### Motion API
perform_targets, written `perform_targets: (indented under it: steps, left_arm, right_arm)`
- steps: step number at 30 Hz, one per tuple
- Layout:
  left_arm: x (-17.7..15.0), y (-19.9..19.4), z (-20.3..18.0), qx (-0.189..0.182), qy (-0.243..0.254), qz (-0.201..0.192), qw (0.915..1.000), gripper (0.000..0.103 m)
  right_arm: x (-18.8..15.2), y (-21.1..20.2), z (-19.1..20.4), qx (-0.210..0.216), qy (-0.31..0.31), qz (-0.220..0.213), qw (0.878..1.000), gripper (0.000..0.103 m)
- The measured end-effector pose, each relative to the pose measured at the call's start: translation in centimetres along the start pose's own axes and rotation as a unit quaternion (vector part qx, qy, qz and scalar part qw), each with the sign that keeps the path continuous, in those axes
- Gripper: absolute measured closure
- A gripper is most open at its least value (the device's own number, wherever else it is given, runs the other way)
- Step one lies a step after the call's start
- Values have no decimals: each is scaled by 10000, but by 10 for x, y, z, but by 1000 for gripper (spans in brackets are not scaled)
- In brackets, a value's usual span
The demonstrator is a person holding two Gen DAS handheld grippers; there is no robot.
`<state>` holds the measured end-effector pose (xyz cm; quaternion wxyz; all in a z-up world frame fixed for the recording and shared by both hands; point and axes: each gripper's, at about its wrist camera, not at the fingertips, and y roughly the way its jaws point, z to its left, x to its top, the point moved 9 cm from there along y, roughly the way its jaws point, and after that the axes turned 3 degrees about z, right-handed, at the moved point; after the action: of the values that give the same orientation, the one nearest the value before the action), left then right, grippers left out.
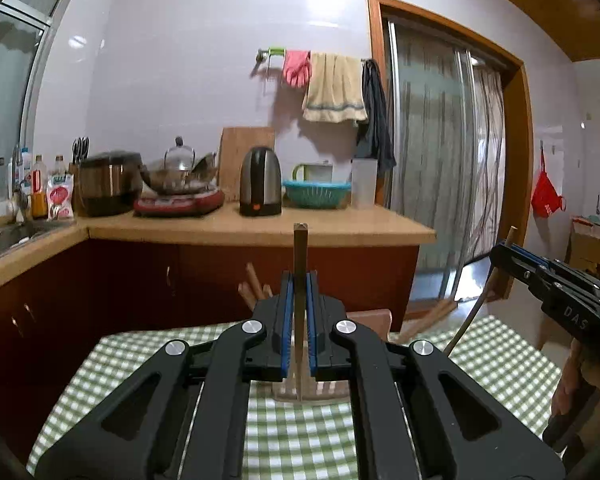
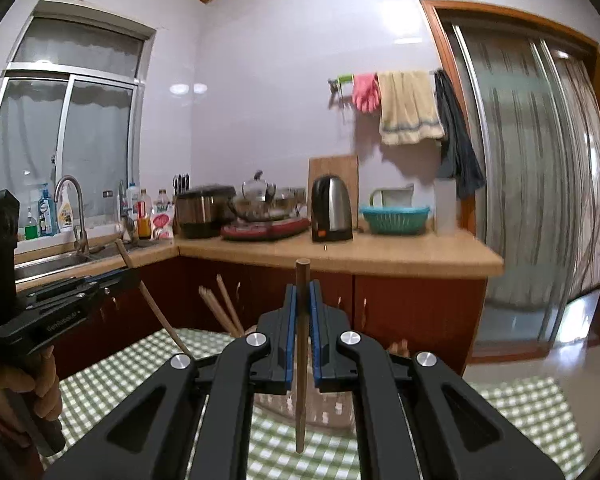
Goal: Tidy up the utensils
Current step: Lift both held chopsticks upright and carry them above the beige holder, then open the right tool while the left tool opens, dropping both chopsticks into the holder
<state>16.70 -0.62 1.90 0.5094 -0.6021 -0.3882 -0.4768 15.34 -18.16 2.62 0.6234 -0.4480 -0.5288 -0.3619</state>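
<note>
My left gripper [image 1: 299,280] is shut on a wooden chopstick [image 1: 300,252] held upright; its lower tip hangs at a clear slotted utensil holder [image 1: 312,392] on the green checked tablecloth [image 1: 300,436]. My right gripper [image 2: 302,292] is shut on another wooden chopstick [image 2: 302,400], also upright, with its tip in front of the same clear holder [image 2: 332,408]. Several chopsticks [image 2: 220,308] stand in the holder behind the fingers. Each gripper shows in the other's view, the right gripper [image 1: 500,250] at the right edge and the left gripper [image 2: 134,272] at the left, each with its chopstick.
A wooden kitchen counter [image 1: 260,228] stands behind the table with a rice cooker [image 1: 108,184], a pot on a red hob [image 1: 180,200], a kettle [image 1: 260,180] and a teal basket [image 1: 316,194]. A sink [image 2: 52,264] is at the left. A glass sliding door [image 2: 540,200] is at the right.
</note>
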Motion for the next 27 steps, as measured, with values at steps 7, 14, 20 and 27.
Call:
perform_targets:
  steps: [7,14,20,27]
  left_arm:
    - [35,15,-2,42,90,-388,9992,96]
    - [53,43,3,103,18,-547,9985,96]
    - [51,69,4,137,38,-521,9985,96]
    - [27,100,10,192,22,-264,9995,96]
  right_arm:
    - [27,21,-6,-112,-160,-307,9993,96]
    - [45,43,-14,-263,-242,-596,9976,96]
    - [40,65,-21,-369,-251,-592,9972,96]
    - [17,91,-30,-394,-132,-353,9985,96]
